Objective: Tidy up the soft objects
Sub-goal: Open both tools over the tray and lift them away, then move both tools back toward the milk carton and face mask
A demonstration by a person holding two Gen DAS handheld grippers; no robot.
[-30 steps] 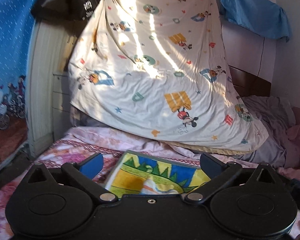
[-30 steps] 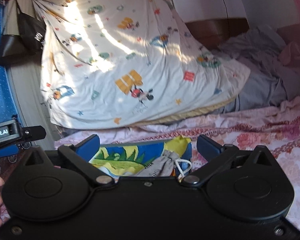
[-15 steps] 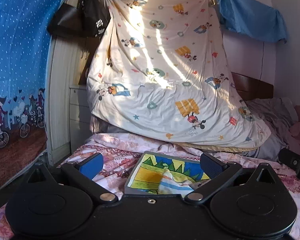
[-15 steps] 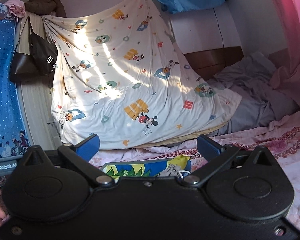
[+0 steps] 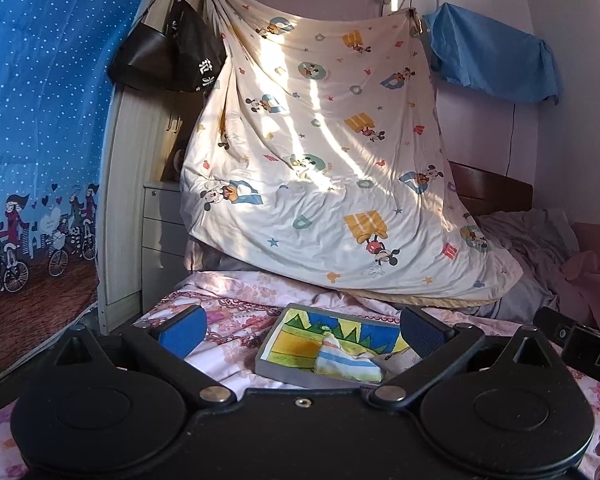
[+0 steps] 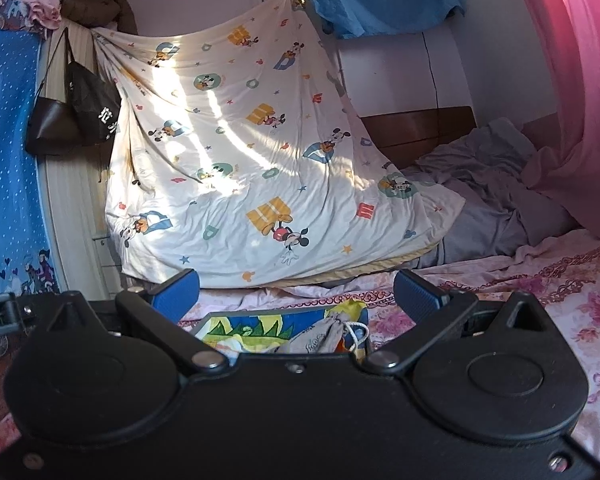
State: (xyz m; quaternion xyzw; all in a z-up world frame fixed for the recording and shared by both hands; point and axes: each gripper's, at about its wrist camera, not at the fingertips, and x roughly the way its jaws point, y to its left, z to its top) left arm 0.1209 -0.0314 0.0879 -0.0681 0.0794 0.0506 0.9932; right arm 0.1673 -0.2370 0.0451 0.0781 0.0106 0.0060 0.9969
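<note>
Both tongs, left tongs (image 5: 300,330) and right tongs (image 6: 296,294), gape empty above a tray (image 5: 284,370) holding a striped cloth (image 5: 346,364) and drawstring pouch (image 6: 324,334); Chinese characters mark a hanging black bag (image 5: 196,60).

The left gripper (image 5: 300,330) is hovering over the bed (image 5: 236,312), fingers (image 5: 182,326) spread wide and empty. A striped cloth (image 5: 346,362) is lying in the colourful tray (image 5: 284,372) just ahead.
</note>
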